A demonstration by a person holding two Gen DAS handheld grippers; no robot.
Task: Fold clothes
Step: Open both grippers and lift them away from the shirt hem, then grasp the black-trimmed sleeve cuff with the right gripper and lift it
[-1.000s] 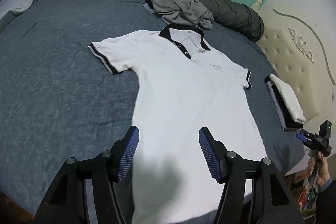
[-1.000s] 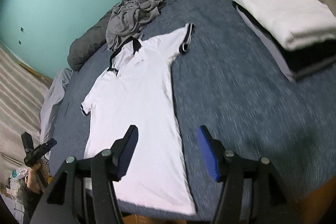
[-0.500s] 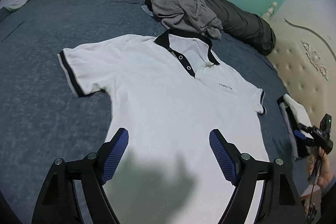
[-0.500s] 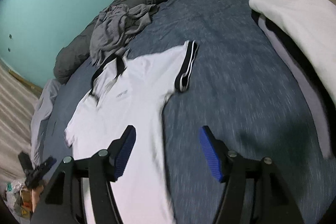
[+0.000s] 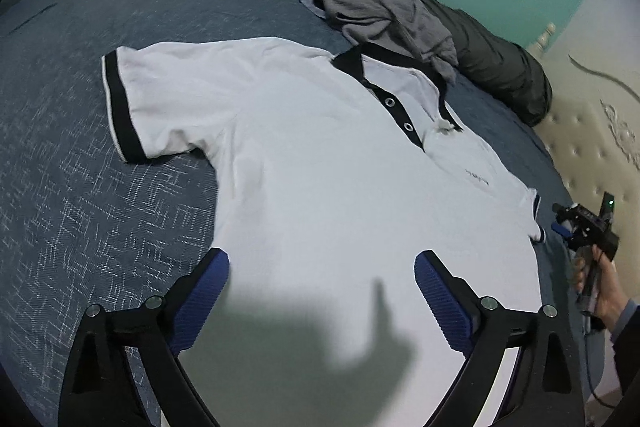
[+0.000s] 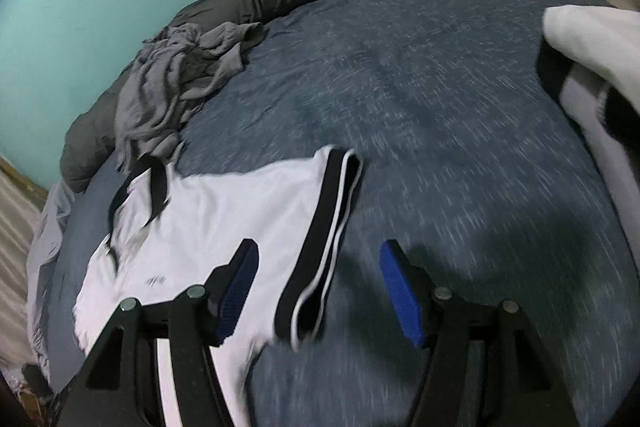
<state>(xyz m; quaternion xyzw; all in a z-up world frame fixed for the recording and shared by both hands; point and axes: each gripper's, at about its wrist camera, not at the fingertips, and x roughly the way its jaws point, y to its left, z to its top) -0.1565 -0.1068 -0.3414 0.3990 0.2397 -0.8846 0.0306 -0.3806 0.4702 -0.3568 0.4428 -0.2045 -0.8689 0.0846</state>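
Lying flat: white polo shirt point(image 5: 320, 163) | bed point(image 5: 80, 187) | left claw point(image 5: 322, 291) opening

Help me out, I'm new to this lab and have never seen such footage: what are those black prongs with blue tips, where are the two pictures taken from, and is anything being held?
No robot here: a person holds a two-finger tool in each hand, with a fisheye camera looking along its fingers. One picture is from the left gripper, the other from the right gripper. On the blue bedspread lies a white polo shirt spread flat, with a crumpled grey garment beyond its collar and a folded stack off to the side. Nothing is held: the left jaws are opening above the shirt's body, and the right jaws stand open over a sleeve cuff.
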